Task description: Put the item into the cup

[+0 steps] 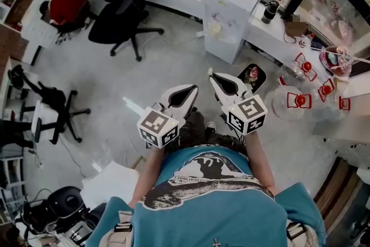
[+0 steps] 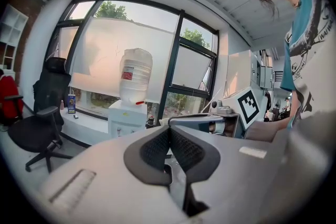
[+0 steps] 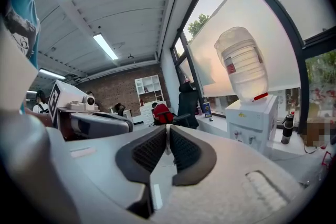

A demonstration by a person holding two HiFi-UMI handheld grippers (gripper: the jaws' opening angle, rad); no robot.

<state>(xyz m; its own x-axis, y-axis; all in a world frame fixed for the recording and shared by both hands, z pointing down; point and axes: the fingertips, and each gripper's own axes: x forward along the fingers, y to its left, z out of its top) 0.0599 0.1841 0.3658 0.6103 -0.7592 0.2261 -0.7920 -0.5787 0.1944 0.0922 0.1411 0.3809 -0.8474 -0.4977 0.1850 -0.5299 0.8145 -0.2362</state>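
The floor [image 1: 173,61] fills most of the head view. The person stands on it well apart from the surface [image 1: 332,121] at the right, where a cluster of small red-and-clear things [image 1: 300,100] sits. The item and the cup are presumably among them, but they are too small here to tell which is which. Neither gripper view shows them. Both look toward the windows, past the water dispenser [image 3: 247,76].

The left hand-held gripper [image 1: 192,89] and the right hand-held gripper [image 1: 211,74] are held side by side in front of the person's chest, nearly level. Each has its jaws together at the tips with nothing between them.

The likeliest trouble from here is choosing wrongly. The pieces look alike and stand near one another, so a reach into the cluster could land on a neighbour. A hand-held gripper that arrives with its jaws together would push a piece instead of straddling it. Light, clear pieces would probably slide or tip, and those near the surface's edge could fall off. The two hand-held grippers are also close enough to knock each other as the person turns toward the surface.

Which way the item points, and how its long axis runs, cannot be read at this distance. That judgement has to wait for a nearer look.
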